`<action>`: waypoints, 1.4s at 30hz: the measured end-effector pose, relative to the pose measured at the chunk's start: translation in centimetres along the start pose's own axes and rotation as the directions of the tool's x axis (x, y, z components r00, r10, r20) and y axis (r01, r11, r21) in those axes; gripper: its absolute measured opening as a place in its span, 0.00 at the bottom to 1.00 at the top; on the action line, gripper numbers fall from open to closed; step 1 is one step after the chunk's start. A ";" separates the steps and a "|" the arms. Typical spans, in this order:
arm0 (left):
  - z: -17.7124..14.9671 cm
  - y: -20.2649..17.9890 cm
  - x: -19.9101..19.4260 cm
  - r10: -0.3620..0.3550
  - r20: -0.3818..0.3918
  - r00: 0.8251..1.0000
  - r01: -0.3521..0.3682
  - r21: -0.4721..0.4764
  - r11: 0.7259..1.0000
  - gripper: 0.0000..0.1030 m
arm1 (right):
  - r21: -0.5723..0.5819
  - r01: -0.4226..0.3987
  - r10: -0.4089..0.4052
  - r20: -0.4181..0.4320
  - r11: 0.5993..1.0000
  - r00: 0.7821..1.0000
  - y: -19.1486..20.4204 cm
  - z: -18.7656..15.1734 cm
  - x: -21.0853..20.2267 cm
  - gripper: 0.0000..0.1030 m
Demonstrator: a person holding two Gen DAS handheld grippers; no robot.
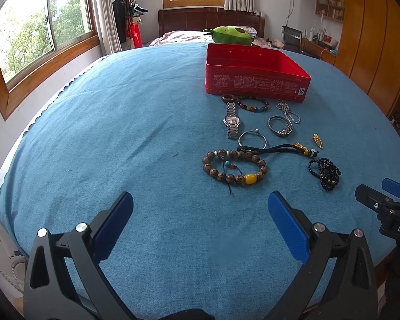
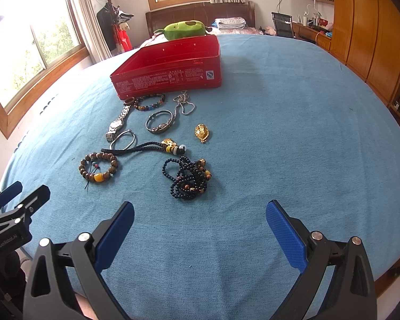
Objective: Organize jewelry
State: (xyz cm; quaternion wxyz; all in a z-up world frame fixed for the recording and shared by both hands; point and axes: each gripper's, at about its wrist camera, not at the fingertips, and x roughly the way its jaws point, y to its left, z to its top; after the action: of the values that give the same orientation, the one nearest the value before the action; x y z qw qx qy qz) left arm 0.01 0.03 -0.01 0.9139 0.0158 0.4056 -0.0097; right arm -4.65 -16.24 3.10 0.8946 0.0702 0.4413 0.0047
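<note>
Both tools gape wide, gripping nothing: left tool (image 1: 200, 213), right tool (image 2: 200, 221), each hovering over the blue-covered worktop (image 2: 293, 133). Jewelry lies loose in front of the open red tin (image 2: 170, 77): watch (image 1: 232, 120), wooden bracelet (image 1: 234, 166), dark bead strand (image 2: 188, 180), gold pendant (image 2: 202, 132), bangle (image 2: 160, 121).

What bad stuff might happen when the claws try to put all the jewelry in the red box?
The tangled dark bead necklace could snag and hang out of a claw, maybe catching on the red tin's rim. The small gold pendant lies flat on the blue cloth, so a claw might pinch cloth too. The thin silver chain might slip through the pads.
</note>
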 end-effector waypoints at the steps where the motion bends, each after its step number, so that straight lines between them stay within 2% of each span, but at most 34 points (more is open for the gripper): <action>1: 0.0 0.0 0.0 0.000 0.000 1.000 0.000 0.000 1.000 0.97 | 0.000 0.000 0.000 0.000 1.000 1.000 0.0 0.0 0.0 0.96; 42: 0.0 0.0 0.0 0.002 0.001 1.000 -0.002 0.001 1.000 0.97 | -0.001 -0.002 0.002 -0.005 1.000 1.000 0.5 0.2 0.2 0.96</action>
State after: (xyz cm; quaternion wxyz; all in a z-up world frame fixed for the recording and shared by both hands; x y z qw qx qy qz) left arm 0.03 0.04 -0.04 0.9140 0.0167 0.4052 -0.0090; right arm -4.35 -15.80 3.13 0.8935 0.0703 0.4434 0.0061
